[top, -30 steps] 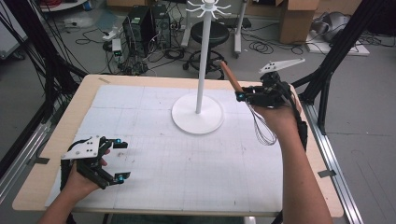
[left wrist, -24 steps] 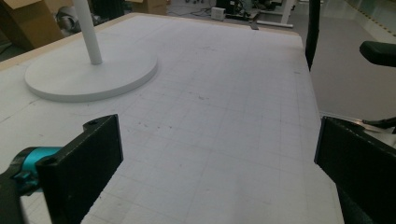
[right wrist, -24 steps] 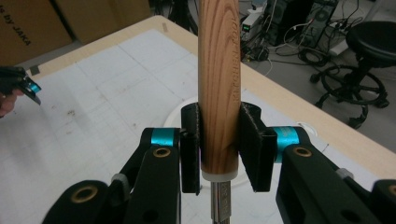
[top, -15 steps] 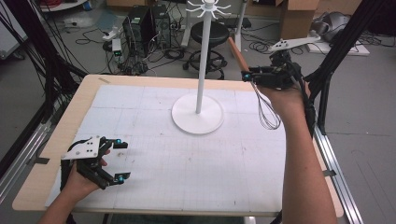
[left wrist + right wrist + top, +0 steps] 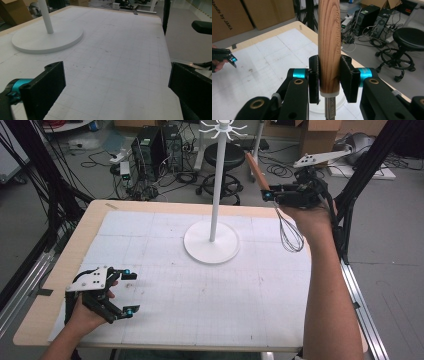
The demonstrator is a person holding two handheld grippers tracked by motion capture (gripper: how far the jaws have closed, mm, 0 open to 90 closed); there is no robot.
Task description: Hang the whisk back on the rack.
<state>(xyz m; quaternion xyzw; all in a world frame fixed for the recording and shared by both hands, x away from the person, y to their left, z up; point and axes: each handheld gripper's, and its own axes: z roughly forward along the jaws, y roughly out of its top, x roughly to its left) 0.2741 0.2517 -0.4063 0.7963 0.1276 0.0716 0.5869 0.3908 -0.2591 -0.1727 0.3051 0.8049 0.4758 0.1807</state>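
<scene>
A whisk with a wooden handle (image 5: 256,170) and wire loops (image 5: 291,234) hangs in the air over the table's far right corner, handle up and tilted left. My right gripper (image 5: 267,195) is shut on the handle (image 5: 329,37); both pads press its lower end just above the metal collar. A white stand has a thin pole (image 5: 216,195), a round base (image 5: 211,242) and hooks at the top (image 5: 223,127); it stands left of the whisk, apart from it. My left gripper (image 5: 130,291) rests open at the near left on the white mat, with nothing between its jaws (image 5: 117,85).
A white gridded mat (image 5: 200,290) covers most of the wooden table (image 5: 95,220). Beyond the far edge are a black stool (image 5: 225,155), computer cases (image 5: 150,150) and floor cables. A black frame post (image 5: 350,215) stands just right of my right hand.
My right hand has lifted the whisk higher and slightly toward the far edge; the wire loops now hang well above the mat. The left gripper has stayed put.
</scene>
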